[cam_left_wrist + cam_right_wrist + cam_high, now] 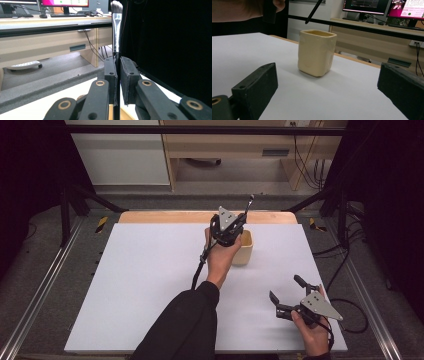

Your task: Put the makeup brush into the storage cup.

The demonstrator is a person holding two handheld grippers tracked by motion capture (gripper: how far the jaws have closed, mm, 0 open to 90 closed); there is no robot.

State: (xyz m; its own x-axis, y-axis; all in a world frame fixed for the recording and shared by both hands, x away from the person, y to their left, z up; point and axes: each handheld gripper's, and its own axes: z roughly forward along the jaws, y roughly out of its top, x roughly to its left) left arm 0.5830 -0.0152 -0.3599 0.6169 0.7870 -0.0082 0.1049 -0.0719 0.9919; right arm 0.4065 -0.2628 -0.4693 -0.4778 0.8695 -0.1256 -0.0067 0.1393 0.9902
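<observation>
High view: the left gripper (235, 227) is hovering over the cream cup (244, 247) at the far middle of the white worktop (145, 285), its fingers (110, 72) clamped narrow on the thin black handle of a makeup brush (116, 27). The brush's long axis is running near upright and leaning a little, bristles uppermost, its lower tip hanging just above the cup's open mouth. The cup is squarish, smooth and glossy, with rounded corners; the bristles are soft and dark above a shiny metal collar. The right gripper (285, 295) is resting well apart, fingers spread wide and empty.
</observation>
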